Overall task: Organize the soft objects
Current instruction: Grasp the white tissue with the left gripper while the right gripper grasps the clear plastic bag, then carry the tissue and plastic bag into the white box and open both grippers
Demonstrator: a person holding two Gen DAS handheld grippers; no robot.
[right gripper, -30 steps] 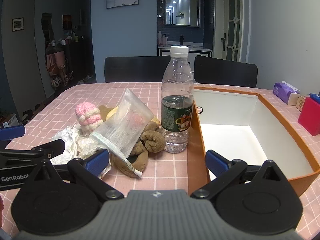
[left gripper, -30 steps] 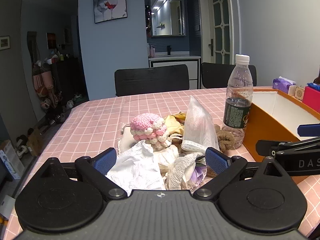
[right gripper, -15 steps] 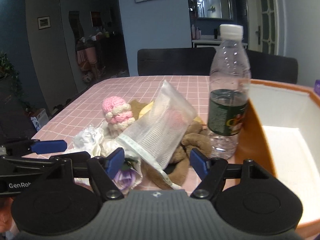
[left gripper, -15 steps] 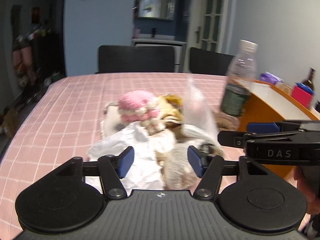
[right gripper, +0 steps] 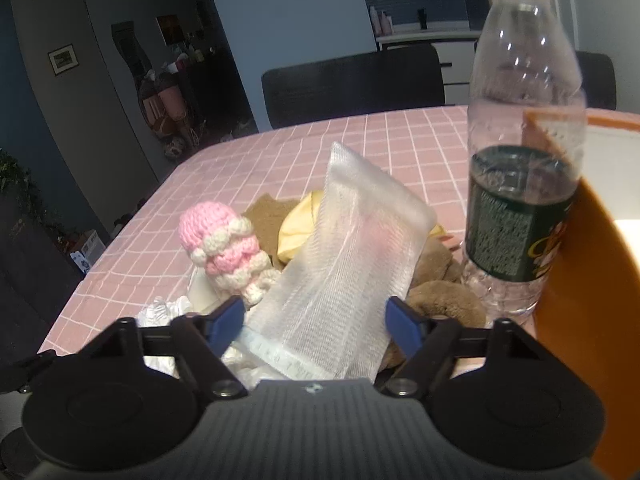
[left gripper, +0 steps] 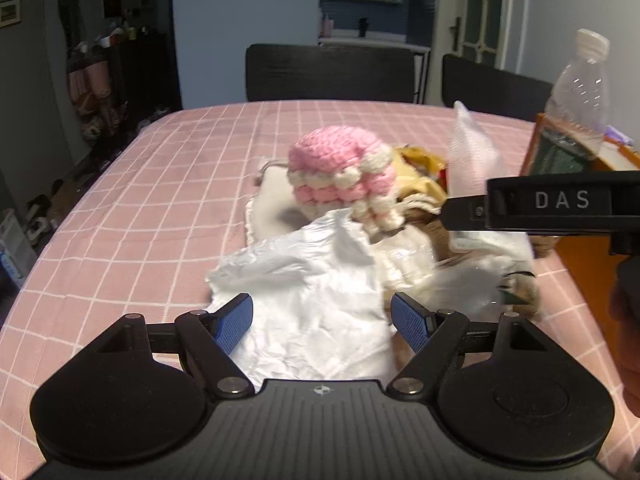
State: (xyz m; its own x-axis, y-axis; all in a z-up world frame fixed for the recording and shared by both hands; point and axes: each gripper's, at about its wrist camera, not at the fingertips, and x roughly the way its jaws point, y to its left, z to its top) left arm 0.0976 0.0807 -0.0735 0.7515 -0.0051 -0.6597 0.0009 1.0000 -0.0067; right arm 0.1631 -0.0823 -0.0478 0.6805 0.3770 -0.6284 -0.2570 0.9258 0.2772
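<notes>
Change: both tools brought lower and closer to the heap of soft things than a second earlier; pile loomed larger in both wrist views.
Meaning: judged as approach for first picks, nothing lifted.
Left tool: jaws opening, pads apart, white crumpled plastic bag between them, not pinched.
Right tool: jaws closing, mesh pouch between pads, no contact visible.
Pile: on pink checked worktop; pink crochet toy beyond the bag; orange box right of the water bottle.
</notes>
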